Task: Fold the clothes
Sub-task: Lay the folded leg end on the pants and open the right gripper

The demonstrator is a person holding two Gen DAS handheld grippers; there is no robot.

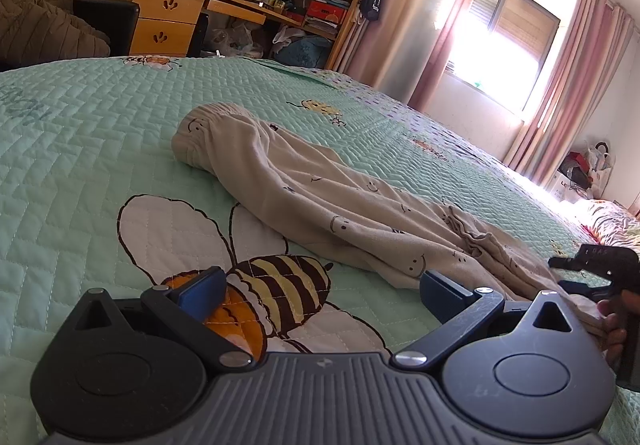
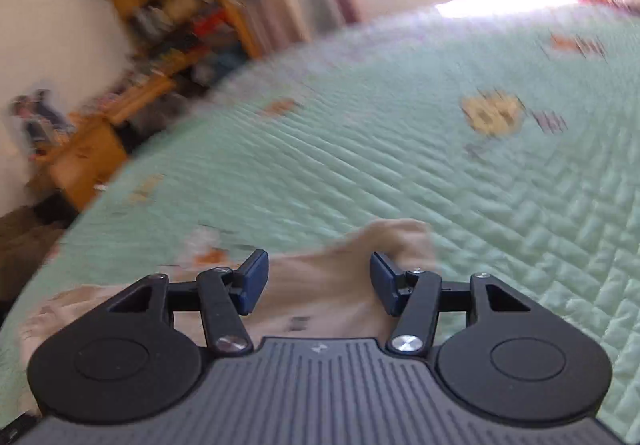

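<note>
— Lying rumpled across the quilted mint bedspread (image 1: 80,149), the beige trousers (image 1: 320,197) look soft, with small smiley prints and a gathered waistband at the far end.

— And the tongs?

— The left gripper (image 1: 320,285) gapes wide over a striped bee patch (image 1: 280,285), holding nothing. The right gripper (image 2: 318,281) is spread too, with blurred beige cloth between its blue pads (image 2: 252,281), not pinched.

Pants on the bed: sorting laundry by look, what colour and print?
Beige pants with small black smiley faces, clearest in the left wrist view.
</note>
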